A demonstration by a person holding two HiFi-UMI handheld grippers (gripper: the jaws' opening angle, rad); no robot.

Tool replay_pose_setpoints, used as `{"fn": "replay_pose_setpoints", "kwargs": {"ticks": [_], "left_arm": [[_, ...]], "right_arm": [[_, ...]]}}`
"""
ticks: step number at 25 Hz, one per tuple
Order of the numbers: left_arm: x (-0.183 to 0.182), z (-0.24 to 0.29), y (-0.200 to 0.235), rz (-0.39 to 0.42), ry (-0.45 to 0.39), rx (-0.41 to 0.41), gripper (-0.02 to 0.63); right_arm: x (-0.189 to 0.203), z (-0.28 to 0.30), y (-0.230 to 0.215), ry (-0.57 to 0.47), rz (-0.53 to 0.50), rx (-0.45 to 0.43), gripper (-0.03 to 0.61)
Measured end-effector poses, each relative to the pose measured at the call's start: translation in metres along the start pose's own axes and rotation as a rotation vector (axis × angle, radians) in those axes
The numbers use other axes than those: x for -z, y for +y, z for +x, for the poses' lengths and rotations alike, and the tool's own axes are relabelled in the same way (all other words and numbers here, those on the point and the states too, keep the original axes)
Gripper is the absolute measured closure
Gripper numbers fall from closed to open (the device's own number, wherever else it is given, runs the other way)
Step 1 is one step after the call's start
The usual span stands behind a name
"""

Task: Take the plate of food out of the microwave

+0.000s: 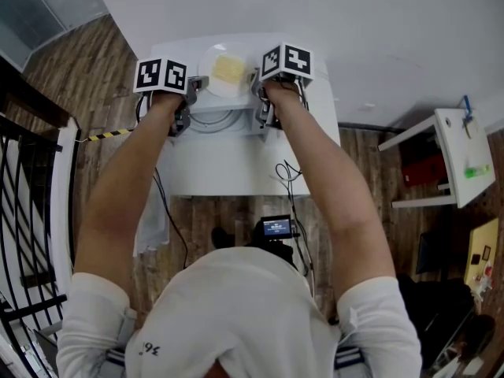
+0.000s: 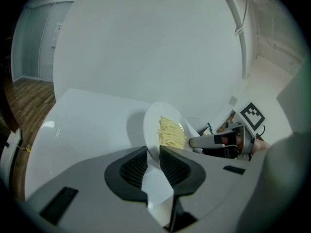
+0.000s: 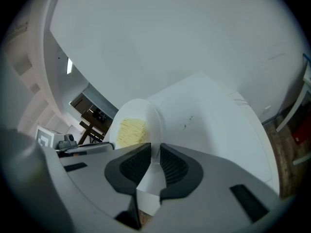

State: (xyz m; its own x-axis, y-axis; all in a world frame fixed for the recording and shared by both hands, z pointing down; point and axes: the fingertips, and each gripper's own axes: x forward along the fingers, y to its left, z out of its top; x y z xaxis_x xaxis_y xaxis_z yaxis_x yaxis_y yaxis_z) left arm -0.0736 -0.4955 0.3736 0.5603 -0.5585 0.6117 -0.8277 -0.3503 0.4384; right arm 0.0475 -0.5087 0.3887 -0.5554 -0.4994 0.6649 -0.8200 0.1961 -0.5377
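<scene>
A white plate [image 1: 224, 69] with a heap of pale yellow noodles [image 1: 228, 69] is over the far part of a white box-like top [image 1: 236, 164], close to the wall. My left gripper [image 1: 197, 87] has the plate's left rim between its black pads. My right gripper [image 1: 257, 85] has the right rim. In the left gripper view the plate [image 2: 165, 125] runs edge-on into the left gripper [image 2: 153, 155], with the right gripper [image 2: 223, 142] beyond. In the right gripper view the plate [image 3: 133, 125] enters the right gripper [image 3: 154, 155]. Both pairs of pads lie against the rim.
The white wall stands right behind the plate. A round ring [image 1: 211, 122] shows on the white top between my hands. Cables [image 1: 287, 172] hang down its front. A black railing [image 1: 24, 211] is at the left, a white side table [image 1: 461, 156] at the right, over wooden floor.
</scene>
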Motion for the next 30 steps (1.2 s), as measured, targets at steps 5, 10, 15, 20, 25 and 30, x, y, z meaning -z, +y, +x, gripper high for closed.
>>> {"fn": "replay_pose_setpoints", "kwargs": {"ticks": [5, 10, 15, 20, 25, 30], "left_arm": [[-0.003, 0.003, 0.007, 0.031, 0.026, -0.026, 0.545], [-0.004, 0.006, 0.009, 0.041, 0.045, -0.03, 0.535], [-0.006, 0.005, 0.011, 0.069, 0.041, -0.035, 0.532], [-0.011, 0.005, 0.011, 0.092, 0.018, -0.032, 0.532], [-0.013, 0.005, 0.009, 0.11, -0.011, -0.017, 0.532], [-0.019, 0.002, 0.005, 0.139, -0.065, 0.014, 0.532]], "right_arm": [[-0.004, 0.002, 0.003, -0.003, -0.046, 0.034, 0.535], [-0.006, 0.001, 0.003, -0.007, -0.065, 0.046, 0.531], [-0.006, 0.002, 0.001, -0.009, -0.061, 0.056, 0.52], [-0.009, 0.002, 0.0, -0.021, -0.081, 0.069, 0.518], [-0.01, 0.002, -0.002, -0.034, -0.1, 0.082, 0.518], [-0.013, 0.001, -0.001, -0.055, -0.15, 0.1, 0.518]]}}
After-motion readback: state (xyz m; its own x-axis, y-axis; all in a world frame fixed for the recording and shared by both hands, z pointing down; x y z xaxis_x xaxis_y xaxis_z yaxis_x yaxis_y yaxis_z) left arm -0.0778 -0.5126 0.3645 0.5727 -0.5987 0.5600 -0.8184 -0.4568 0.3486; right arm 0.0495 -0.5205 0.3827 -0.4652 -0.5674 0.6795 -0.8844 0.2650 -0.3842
